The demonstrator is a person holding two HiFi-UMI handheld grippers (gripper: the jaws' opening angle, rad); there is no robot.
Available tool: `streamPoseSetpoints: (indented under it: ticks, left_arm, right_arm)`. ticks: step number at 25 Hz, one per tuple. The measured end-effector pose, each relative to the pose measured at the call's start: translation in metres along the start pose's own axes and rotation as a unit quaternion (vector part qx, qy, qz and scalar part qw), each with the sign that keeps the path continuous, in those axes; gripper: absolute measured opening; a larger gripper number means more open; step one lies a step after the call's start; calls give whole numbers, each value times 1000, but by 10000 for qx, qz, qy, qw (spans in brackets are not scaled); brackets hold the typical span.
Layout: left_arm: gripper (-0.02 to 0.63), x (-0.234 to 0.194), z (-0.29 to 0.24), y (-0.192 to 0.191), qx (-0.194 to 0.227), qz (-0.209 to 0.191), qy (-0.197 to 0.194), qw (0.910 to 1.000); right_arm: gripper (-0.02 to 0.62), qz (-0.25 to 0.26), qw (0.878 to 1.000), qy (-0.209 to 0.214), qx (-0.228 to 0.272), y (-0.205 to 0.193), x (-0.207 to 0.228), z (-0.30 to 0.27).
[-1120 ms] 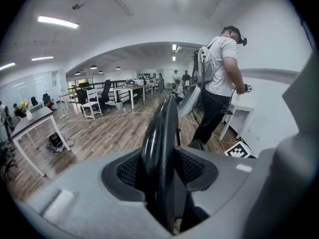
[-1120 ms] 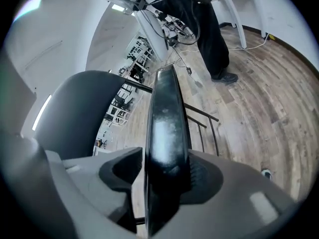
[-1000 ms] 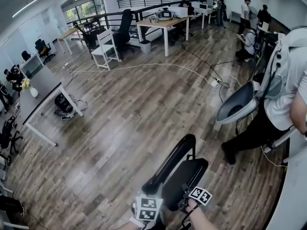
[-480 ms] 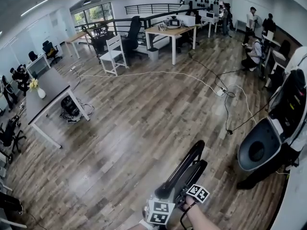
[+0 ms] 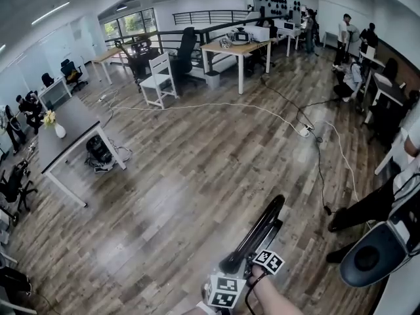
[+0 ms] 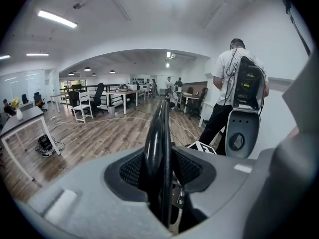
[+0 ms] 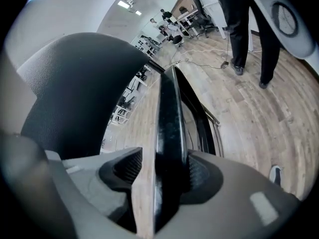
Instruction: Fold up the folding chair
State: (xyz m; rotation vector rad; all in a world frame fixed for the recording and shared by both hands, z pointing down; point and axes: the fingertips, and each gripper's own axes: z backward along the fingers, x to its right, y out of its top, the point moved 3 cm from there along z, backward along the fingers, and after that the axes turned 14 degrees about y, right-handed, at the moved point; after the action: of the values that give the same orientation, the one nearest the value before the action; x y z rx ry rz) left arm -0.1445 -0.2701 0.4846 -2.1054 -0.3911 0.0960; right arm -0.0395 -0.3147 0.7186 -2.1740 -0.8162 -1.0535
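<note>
While I watch from the side, the folding chair (image 5: 254, 233) goes from half-open to nearly flat. A second ago its seat showed as a broad dark pad angled off the backrest. Now seat and back lie close together, and the chair reads as one narrow black shape slanting up from the person's hands, low in the head view.

It sits out over the open wood floor (image 5: 197, 163), well apart from the desks. I cannot tell whether its feet touch the boards.

The left gripper (image 6: 160, 176) has just been closing its jaws, and the chair's black rim stands upright between them with a pad against each side. That looks to me like a grip being firmed up.

The right gripper (image 7: 167, 178) has a black bar of the chair between its jaws. The bar is hard against one pad and a thin strip of floor shows beside the other. I take that as a pinch too, though a looser one.

The outlook has also swung across the room. The bystander (image 5: 367, 209) carrying the pale round rig, who was close beside the chair, now stands off at the lower right edge.

By my reckoning the fold itself is all but done. What remains is pressing the last gap shut and setting the chair down or leaning it somewhere, and the slacker right hold is the likeliest place for a slip.
</note>
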Motion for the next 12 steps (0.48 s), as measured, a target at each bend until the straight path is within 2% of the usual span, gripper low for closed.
streamPoseSetpoints:
  ticks: [7,9,12]
  left_arm:
    - [147,5,3,1,30,17,-114,9999]
    - [147,3,3,2,17,16,-98,9999]
    - [147,2,1,1,-10,-6,-78,10000]
  right_arm:
    - [225,50,9998,-170,86,0,-3,-2]
    - [227,10,9999,-47,101,0,-4,-2]
    - [245,30,9991,429,21,-1,-8,-2]
